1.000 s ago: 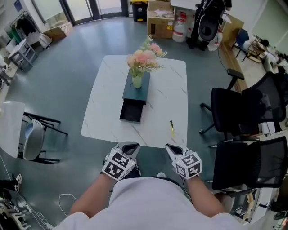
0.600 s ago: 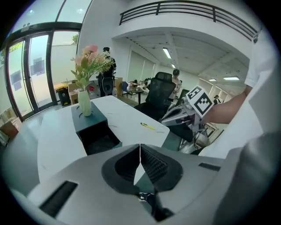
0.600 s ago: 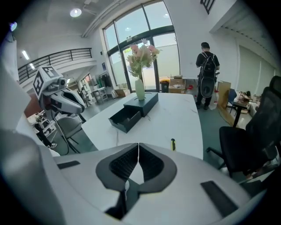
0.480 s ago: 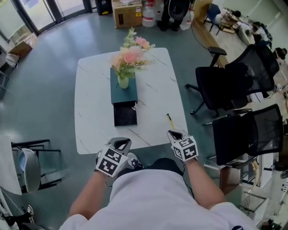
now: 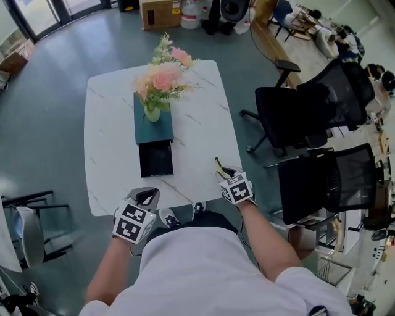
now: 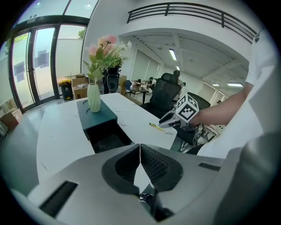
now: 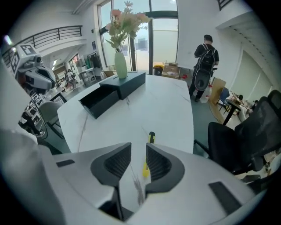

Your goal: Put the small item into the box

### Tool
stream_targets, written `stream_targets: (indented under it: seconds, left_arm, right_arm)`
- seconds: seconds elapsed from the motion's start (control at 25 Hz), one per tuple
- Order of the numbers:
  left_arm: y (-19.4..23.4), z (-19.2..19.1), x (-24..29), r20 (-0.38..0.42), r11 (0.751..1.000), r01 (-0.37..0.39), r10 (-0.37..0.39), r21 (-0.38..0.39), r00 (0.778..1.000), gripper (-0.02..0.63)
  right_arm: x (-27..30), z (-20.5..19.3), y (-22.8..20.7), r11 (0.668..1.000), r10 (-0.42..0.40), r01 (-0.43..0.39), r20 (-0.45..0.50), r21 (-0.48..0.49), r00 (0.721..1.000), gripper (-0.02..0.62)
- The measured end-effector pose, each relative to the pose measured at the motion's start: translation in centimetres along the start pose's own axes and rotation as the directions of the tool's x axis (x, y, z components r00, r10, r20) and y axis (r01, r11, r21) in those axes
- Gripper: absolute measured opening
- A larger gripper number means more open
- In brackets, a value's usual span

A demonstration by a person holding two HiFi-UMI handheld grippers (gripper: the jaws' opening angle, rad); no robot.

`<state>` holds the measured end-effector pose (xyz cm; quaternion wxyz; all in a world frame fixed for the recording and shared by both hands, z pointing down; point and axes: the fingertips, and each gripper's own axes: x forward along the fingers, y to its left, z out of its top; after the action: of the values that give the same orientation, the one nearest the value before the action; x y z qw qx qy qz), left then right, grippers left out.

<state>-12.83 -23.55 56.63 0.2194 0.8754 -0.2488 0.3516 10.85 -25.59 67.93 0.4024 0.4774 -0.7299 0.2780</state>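
Observation:
The small item, a yellow and black pen [image 5: 217, 165], lies on the white table [image 5: 108, 154] near its front right edge. My right gripper [image 5: 224, 172] hovers just behind the pen with its jaws opening. In the right gripper view the pen [image 7: 151, 137] shows through the gap of that gripper [image 7: 138, 154], untouched on the tabletop. The dark teal box [image 5: 152, 126] stands mid-table with its black drawer [image 5: 155, 158] pulled open and a vase of pink flowers [image 5: 158, 80] on top. My left gripper [image 5: 147, 197] is shut and empty at the table's front edge, its jaws [image 6: 140, 149] touching.
Two black office chairs [image 5: 308, 108] [image 5: 330, 185] stand right of the table. Another chair [image 5: 24, 228] is at the left. Cardboard boxes [image 5: 158, 12] and bags sit on the floor beyond the table. A person with a backpack [image 7: 205, 55] stands far off.
My right gripper has moved forward over the table's front edge up to the pen. The left gripper has stayed near the front edge. The head view has swung, so the table sits further left.

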Motion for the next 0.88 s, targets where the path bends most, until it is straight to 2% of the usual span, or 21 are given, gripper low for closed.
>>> stream_targets:
  seconds: [0.12,0.28,0.52,0.72,0.88]
  left_arm:
    - [-0.2,0.3,0.5,-0.002,1.000,-0.010,0.010,-0.017,1.000,0.017]
    - [0.3,0.9,1.0,0.009,0.996,-0.037,0.038,-0.079,0.999,0.017]
    - [0.5,1.3,1.4,0.009,0.988,-0.083,0.085,-0.131,0.996,0.017]
    - [0.4,1.6,1.2,0.020,0.975,-0.126,0.131,-0.182,0.991,0.017]
    - [0.1,1.9,1.0,0.028,0.964,-0.168,0.177,-0.206,0.984,0.017]
  right_arm:
    - [1.3,-0.5,-1.0,1.000,0.006,-0.008,-0.048,-0.030,0.999,0.119]
    - [2.8,-0.6,-2.3,0.998,0.006,-0.011,-0.092,-0.063,0.996,0.118]
    - [4.4,-0.4,-2.4,0.992,0.063,-0.078,-0.138,-0.104,0.988,0.118]
    - [4.6,-0.6,-2.6,0.985,0.094,-0.111,-0.128,-0.132,0.987,0.114]
    - [4.8,-0.8,-2.9,0.981,0.115,-0.133,-0.128,-0.143,0.985,0.075]
